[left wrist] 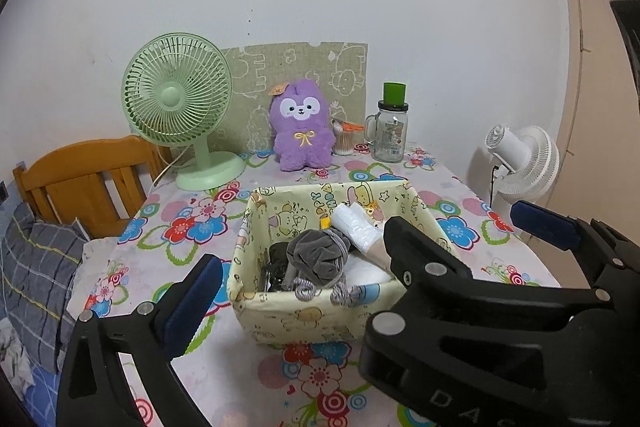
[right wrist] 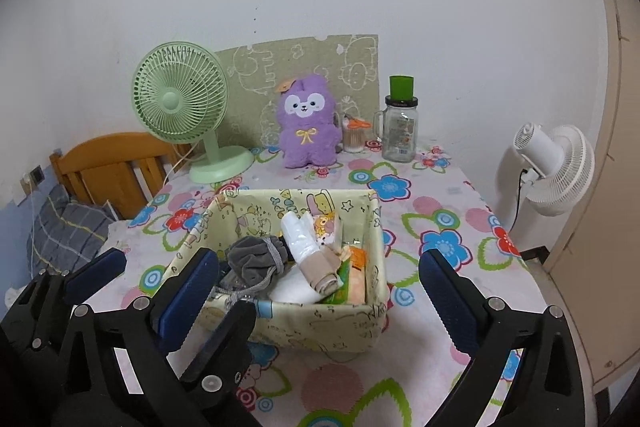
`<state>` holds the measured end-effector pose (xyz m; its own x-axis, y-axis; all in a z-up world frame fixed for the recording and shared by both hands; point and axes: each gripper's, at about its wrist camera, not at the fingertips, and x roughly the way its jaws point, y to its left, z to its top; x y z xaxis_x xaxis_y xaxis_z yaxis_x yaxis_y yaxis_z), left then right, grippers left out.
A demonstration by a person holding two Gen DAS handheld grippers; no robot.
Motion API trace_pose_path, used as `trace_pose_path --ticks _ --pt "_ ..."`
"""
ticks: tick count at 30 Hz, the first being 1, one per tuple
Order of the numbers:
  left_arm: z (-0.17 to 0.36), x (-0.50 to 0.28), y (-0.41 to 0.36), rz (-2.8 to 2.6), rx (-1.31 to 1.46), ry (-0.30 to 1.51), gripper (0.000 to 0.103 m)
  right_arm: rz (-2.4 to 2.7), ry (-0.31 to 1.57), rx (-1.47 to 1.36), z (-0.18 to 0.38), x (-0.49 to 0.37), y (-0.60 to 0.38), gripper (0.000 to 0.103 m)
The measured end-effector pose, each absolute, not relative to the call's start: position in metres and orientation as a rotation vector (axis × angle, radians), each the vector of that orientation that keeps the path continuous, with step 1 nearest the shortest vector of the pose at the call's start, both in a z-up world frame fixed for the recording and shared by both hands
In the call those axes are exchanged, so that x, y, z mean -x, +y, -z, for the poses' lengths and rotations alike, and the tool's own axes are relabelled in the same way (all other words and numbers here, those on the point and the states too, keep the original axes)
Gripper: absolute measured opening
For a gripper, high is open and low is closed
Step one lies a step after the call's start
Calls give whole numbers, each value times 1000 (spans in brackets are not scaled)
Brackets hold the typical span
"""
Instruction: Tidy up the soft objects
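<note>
A pale yellow fabric basket [left wrist: 280, 319] [right wrist: 320, 331] stands in the middle of the flowered table. It holds a grey drawstring pouch [left wrist: 320, 259] [right wrist: 256, 259], a white folded item [left wrist: 354, 225] [right wrist: 298, 239], a beige cloth [right wrist: 320, 267] and small packets [right wrist: 356, 275]. A purple plush toy [left wrist: 302, 125] [right wrist: 306, 121] sits upright at the table's back. My left gripper [left wrist: 368, 267] is open and empty, its fingers on either side of the basket. My right gripper [right wrist: 320, 291] is open and empty, also spanning the basket. The left gripper shows at lower left in the right wrist view [right wrist: 168, 287].
A green desk fan [left wrist: 180, 107] [right wrist: 184, 107] stands at back left. A glass jar with a green lid [left wrist: 390, 127] [right wrist: 400, 125] and a cup of cotton swabs [left wrist: 345, 139] stand at back right. A wooden chair [left wrist: 88, 179] is left, a white fan [right wrist: 552, 167] right.
</note>
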<state>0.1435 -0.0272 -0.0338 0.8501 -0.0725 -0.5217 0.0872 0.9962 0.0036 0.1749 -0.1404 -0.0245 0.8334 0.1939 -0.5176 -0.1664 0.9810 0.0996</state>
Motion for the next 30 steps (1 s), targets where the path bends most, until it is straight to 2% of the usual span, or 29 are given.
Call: trace_pose_path --ticks 30 --pt "13 -73 -1 28 32 510 103 -130 472 -42 0 -95 -181 101"
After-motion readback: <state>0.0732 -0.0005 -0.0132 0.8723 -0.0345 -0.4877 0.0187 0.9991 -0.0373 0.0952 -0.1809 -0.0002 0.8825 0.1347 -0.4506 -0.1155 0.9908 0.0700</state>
